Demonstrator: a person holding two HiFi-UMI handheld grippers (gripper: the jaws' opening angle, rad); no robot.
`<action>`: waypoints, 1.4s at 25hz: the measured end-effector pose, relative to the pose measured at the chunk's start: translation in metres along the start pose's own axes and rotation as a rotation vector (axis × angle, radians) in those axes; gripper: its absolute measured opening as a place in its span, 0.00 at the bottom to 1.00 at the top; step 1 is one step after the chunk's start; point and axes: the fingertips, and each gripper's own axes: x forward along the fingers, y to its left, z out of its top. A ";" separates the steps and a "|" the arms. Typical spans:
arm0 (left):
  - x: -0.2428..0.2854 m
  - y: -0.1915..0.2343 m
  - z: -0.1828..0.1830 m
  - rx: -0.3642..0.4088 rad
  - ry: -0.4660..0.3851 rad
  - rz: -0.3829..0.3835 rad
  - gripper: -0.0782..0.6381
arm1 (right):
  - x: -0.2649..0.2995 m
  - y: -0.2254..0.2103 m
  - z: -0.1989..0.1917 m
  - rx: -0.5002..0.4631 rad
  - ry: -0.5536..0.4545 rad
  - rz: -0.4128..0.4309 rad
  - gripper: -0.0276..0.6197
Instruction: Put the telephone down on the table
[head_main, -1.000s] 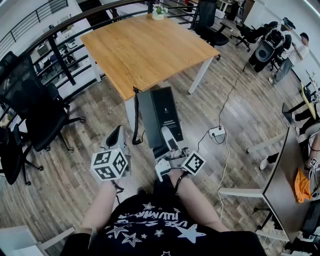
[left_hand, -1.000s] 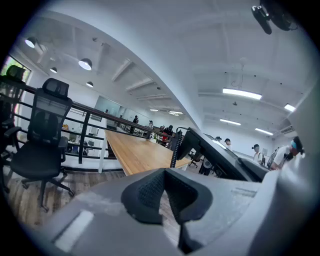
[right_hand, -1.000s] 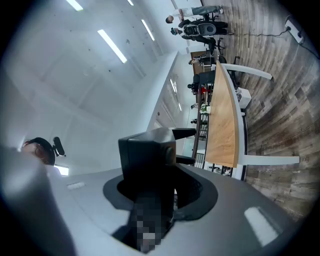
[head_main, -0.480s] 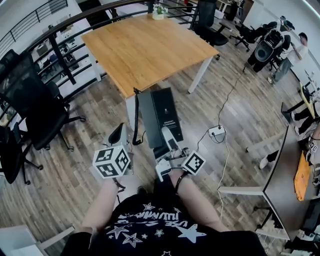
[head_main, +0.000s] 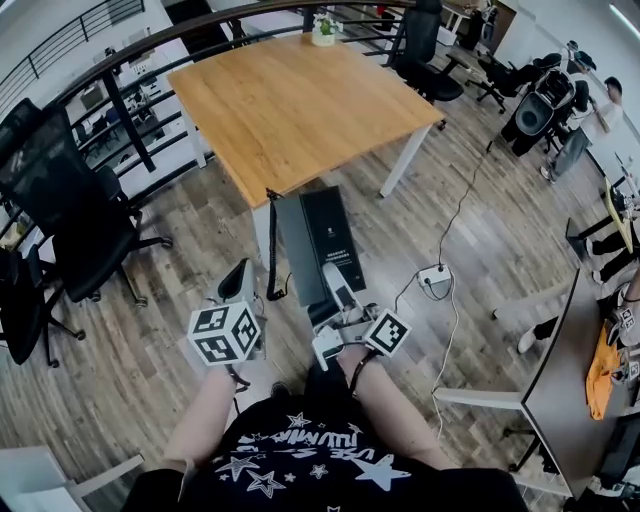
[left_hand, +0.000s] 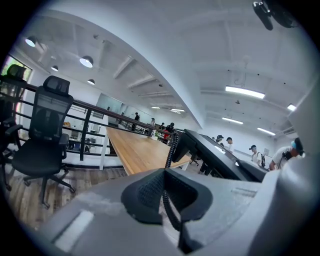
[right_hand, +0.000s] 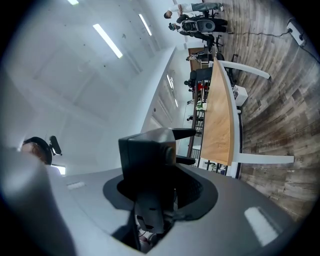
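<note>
While gripping desk telephone (head_main: 322, 235) in right gripper (head_main: 338, 300) and coiled cord (head_main: 270, 245) in left gripper (head_main: 238, 287), reach forward, lower onto wooden table (head_main: 290, 100)

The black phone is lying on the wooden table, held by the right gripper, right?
No: the head view shows the telephone in the air above the floor, short of the wooden table. The right gripper does hold it.

The person's bare forearms (head_main: 205, 410) reach from six o'clock toward twelve: the left grey two-jaw gripper (head_main: 240, 276) pinches a black coiled cord (head_main: 270, 240), while the right grey two-jaw gripper (head_main: 336, 296), at its three o'clock, clamps a black desk telephone (head_main: 318, 230).
</note>
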 end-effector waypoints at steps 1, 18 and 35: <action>0.005 0.001 0.002 0.000 0.002 0.004 0.11 | 0.004 -0.002 0.004 0.004 0.003 0.000 0.29; 0.123 -0.018 0.036 0.005 -0.025 0.119 0.11 | 0.079 -0.062 0.127 0.034 0.107 0.018 0.29; 0.186 -0.013 0.047 0.020 -0.035 0.228 0.11 | 0.126 -0.105 0.182 0.091 0.185 0.035 0.29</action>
